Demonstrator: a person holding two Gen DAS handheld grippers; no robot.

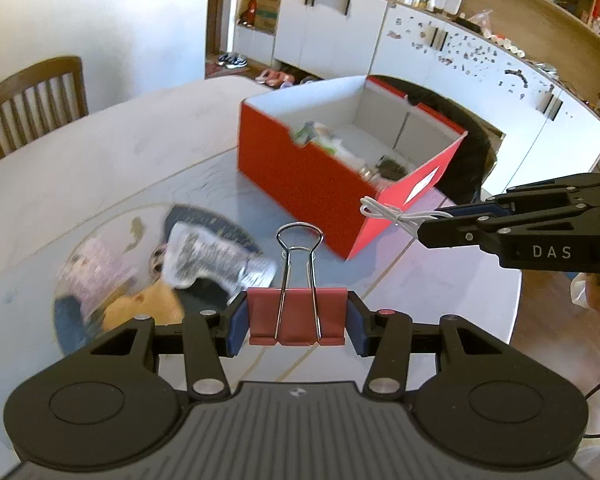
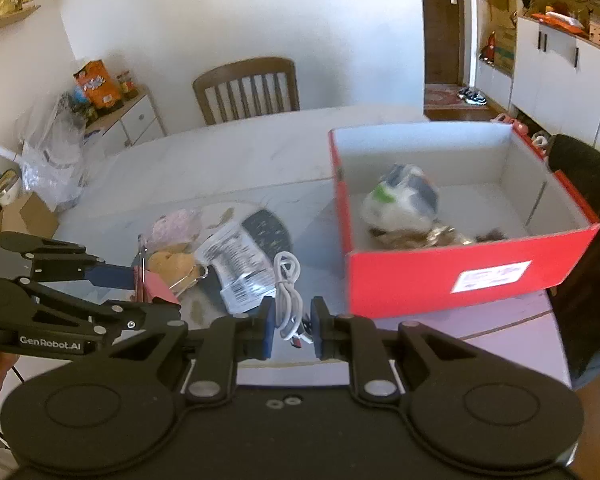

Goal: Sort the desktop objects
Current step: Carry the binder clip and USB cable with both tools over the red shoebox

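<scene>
The left gripper (image 1: pixel 297 322) pinches a red binder clip (image 1: pixel 297 316), held above the tabletop (image 1: pixel 100 152) near the red box (image 1: pixel 324 196). The right gripper (image 2: pixel 293 326) clamps a coiled white cable (image 2: pixel 288 292), just beside the red box's labelled wall.

Pale marble-look table (image 2: pixel 228 152), carrying an open red box (image 2: pixel 452 276) toward the right and, left of it, a blurred clutter of packets (image 2: pixel 236 264).
</scene>
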